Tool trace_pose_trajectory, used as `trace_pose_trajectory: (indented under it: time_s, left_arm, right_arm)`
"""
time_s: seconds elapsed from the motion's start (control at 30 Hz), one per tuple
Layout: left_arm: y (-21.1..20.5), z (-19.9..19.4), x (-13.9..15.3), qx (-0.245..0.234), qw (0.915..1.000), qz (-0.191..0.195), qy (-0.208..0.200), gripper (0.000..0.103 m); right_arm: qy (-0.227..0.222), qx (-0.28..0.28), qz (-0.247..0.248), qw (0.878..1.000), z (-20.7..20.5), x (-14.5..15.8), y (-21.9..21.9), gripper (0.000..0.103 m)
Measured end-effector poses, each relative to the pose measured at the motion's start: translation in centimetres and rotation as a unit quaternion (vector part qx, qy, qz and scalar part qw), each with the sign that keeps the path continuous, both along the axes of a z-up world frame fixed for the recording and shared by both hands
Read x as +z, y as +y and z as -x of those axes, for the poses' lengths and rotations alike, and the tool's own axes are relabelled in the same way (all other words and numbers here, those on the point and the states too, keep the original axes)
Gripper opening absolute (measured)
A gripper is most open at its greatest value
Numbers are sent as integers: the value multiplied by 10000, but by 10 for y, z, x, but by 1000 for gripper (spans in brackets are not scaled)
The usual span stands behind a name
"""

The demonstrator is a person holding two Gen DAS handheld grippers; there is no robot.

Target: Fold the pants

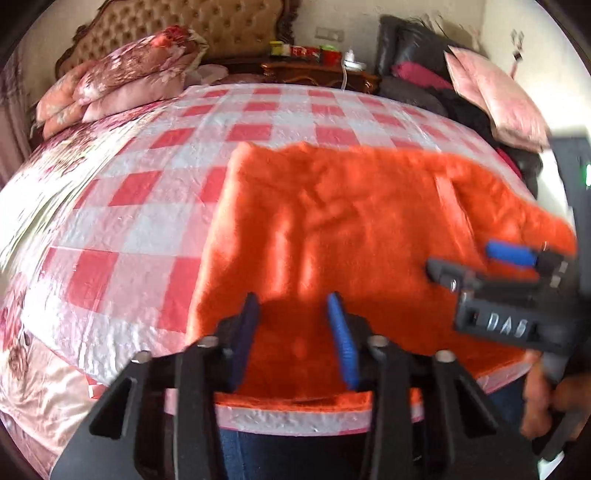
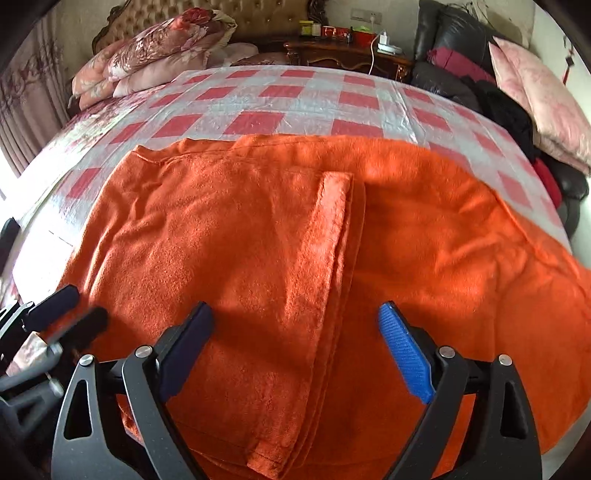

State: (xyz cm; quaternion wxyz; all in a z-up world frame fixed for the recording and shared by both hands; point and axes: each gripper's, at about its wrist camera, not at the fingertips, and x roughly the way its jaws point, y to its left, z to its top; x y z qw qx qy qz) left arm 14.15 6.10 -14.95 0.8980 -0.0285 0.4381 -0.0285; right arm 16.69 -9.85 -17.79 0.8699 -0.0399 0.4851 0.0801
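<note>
Orange fleece pants (image 1: 351,221) lie spread flat on the red-and-white checked bed cover (image 1: 155,192). In the right wrist view the pants (image 2: 229,240) fill the middle, with a folded strip (image 2: 328,258) running down the centre. My left gripper (image 1: 293,306) is open and empty, just above the pants' near edge. My right gripper (image 2: 295,314) is open wide and empty, hovering over the pants. The right gripper also shows at the right of the left wrist view (image 1: 476,258). The left gripper shows at the far left of the right wrist view (image 2: 79,304).
Floral pillows (image 1: 122,81) are stacked at the head of the bed by a tufted headboard (image 1: 192,26). A wooden nightstand (image 2: 347,55) with small items stands behind. A dark sofa (image 2: 461,44) with pink cushions and clothes is at the right. The bed's near edge (image 1: 295,417) is below my left gripper.
</note>
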Motion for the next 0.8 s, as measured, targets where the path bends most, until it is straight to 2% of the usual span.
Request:
trace_pose_trajectory:
  time_s: [0.07,0.2,0.23,0.27,0.37,0.47,0.63,0.73,0.8]
  left_arm:
    - [2,-10,12,-60,9999,13,-138,34]
    - [1,-55,23,-208,9993,-143,-279,34]
    - [-1,-65,23,-244,9991,-228,-248,29]
    - [-1,-79,20,-252,9993,-259,-138,25]
    - [3,-109,14,-221,9994,-136,227,25]
    - [6,-125,2,-214,9980,-297,522,25]
    - [23,-117,2,-67,9990,4,439,26]
    - [51,-88,17,289,9984,466,121,36]
    - [71,-61,20,478,9958,780,50,36]
  right_arm:
    - [-7,40,23,10000,2,0,0,88]
    - [-12,70,38,10000,1,-1,0,89]
    - [-1,75,40,10000,1,-1,0,89]
    - [17,82,38,10000,0,-1,0,90]
    - [64,114,37,9999,-1,-1,-1,91]
    - [91,135,44,9999,-2,-2,-1,92]
    - [93,153,47,9998,-3,-3,-1,93]
    - [100,180,56,9998,-2,-3,-2,93]
    - [97,187,57,9998,-2,-3,-2,93]
